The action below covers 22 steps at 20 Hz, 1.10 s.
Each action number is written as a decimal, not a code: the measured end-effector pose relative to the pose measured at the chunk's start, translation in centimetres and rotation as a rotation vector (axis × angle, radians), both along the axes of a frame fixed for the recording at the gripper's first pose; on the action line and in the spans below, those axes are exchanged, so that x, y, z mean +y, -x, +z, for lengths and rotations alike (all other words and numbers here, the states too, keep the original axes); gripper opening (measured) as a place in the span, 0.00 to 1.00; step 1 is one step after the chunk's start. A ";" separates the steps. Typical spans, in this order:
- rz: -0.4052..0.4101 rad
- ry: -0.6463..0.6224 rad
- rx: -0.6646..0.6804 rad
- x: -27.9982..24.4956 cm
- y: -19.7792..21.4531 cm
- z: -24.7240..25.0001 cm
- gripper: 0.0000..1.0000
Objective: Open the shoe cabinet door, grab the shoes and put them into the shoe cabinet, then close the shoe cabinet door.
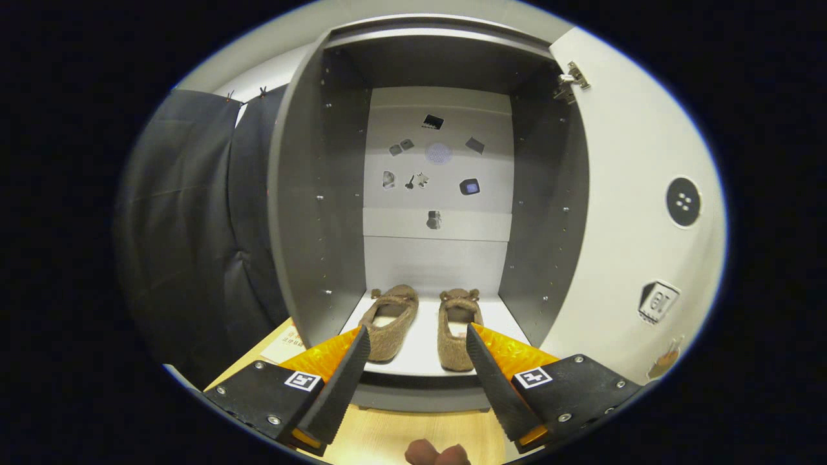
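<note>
Shoes (420, 326): pair, side by side on cabinet (310, 194) floor, at 12 o'clock just beyond fingertips. Gripper (418, 339): fingers wide apart, holding nothing. Small stickers on back panel (439, 116) hard to make out. Dark curtain (187, 226) at 9 o'clock; open door (633, 181) at 3 o'clock.

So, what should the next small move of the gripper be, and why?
Probably draw back and swing toward the open door on the right to push it closed. Both shoes already lie on the cabinet floor, and the gripper is open just in front of them, holding nothing.
</note>
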State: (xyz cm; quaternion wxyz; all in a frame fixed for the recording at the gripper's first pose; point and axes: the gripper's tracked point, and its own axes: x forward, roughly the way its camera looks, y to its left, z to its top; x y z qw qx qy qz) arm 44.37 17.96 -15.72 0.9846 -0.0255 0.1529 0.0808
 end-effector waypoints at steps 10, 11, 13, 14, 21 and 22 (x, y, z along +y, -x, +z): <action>0.005 -0.067 0.030 -2.5 12.6 2.5 0.93; 0.008 -0.080 0.021 -3.1 13.5 3.0 0.93; 0.006 -0.091 0.004 -4.8 15.2 3.7 0.93; 0.007 -0.099 0.003 -5.7 16.1 3.8 0.93; 0.072 -0.192 0.021 -12.7 22.2 4.6 0.94; 0.089 -0.196 0.020 -13.9 23.3 4.9 0.93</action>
